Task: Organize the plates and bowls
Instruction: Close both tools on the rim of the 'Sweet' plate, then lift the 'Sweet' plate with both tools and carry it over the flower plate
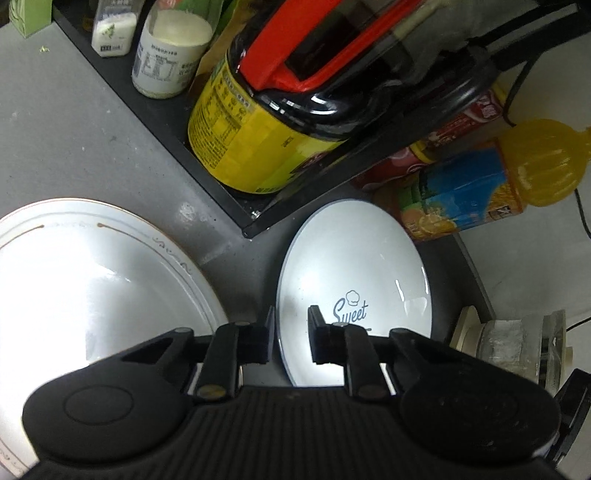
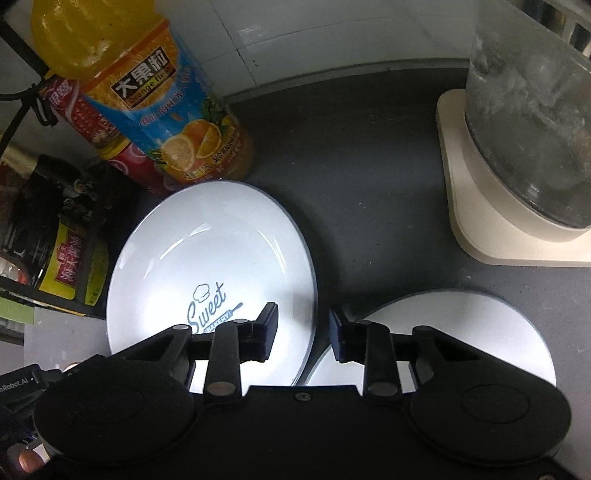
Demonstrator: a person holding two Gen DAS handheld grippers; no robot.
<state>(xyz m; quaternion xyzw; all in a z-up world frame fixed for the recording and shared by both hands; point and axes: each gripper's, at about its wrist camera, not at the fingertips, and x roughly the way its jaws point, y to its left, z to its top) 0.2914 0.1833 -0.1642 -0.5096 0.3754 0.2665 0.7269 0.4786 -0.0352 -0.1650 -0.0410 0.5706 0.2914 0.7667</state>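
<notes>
Grey counter (image 2: 369,155), white-tiled wall (image 2: 295,33)

The white plate (image 2: 210,258) at centre reads "Sweet BAKERY". The orange juice bottle (image 2: 166,122), upper left, reads "大果粒 Orange flesh", probably "1.25L" lower down.

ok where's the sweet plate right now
The Sweet plate lies on the dark counter in both wrist views, just in front of the orange juice bottle, between the gold-rimmed plate and a plain white plate.
</notes>
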